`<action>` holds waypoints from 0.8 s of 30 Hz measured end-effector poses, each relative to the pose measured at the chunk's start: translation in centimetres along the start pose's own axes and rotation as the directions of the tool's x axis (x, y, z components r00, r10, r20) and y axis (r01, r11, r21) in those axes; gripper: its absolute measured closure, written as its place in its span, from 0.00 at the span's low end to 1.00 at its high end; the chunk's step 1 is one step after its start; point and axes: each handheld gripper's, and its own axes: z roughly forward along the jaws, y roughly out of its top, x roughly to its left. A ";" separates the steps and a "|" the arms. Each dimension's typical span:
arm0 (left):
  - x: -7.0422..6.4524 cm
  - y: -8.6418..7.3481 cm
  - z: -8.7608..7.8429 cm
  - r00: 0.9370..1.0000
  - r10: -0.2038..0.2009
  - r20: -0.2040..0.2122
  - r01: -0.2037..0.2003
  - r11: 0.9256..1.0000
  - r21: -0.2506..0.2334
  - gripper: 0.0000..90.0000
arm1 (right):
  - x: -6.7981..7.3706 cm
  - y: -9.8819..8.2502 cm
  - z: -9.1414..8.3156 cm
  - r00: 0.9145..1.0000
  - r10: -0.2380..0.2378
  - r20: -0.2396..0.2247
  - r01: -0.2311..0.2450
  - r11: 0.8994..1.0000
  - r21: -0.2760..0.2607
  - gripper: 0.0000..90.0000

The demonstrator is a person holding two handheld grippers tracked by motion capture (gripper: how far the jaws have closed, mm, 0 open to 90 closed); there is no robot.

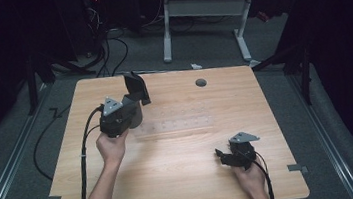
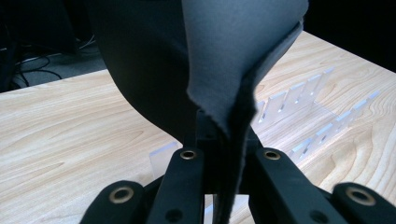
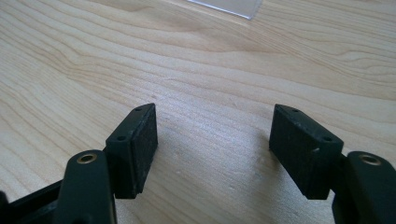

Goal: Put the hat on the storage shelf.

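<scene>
Left tool [image 1: 132, 100] clamping tight on a dark cloth [image 1: 136, 88], pinching its folded edge [image 2: 224, 116] and lifting it up and beyond the jaw tips, clear of the surface [image 1: 179, 144]. Just past and below that tool, lying flat on the wood, a clear slotted rack [image 2: 299, 100]. Right tool [image 3: 215, 149] resting low near the surface's near edge, well apart from the cloth, jaws standing wide, gripping nothing, bare wood showing between them.
</scene>
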 end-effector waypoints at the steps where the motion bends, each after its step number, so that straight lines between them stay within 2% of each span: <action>1: -0.1 0.0 0.0 1.000 -0.003 0.000 0.003 1.000 0.001 0.95 | 0.0 0.0 0.0 1.000 0.001 0.000 -0.001 1.000 0.000 0.36; 11: -0.3 -0.2 0.2 1.000 0.003 0.003 -0.003 1.000 -0.004 0.95 | 0.0 0.0 0.0 1.000 -0.001 0.000 0.001 1.000 -0.001 0.36; 16: -0.3 -0.1 0.4 1.000 -0.024 -0.012 0.024 1.000 0.001 0.95 | 0.0 0.0 0.0 1.000 -0.001 -0.001 0.001 1.000 -0.001 0.36; 19: -0.2 -0.3 0.7 1.000 -0.014 -0.025 0.014 1.000 -0.005 0.95 | 0.0 0.0 0.0 1.000 0.000 -0.001 0.000 1.000 -0.001 0.36; 24: 0.1 -0.8 0.8 1.000 -0.007 -0.018 0.007 1.000 0.004 0.95 | 0.0 0.0 0.0 1.000 -0.001 -0.002 0.001 1.000 -0.001 0.36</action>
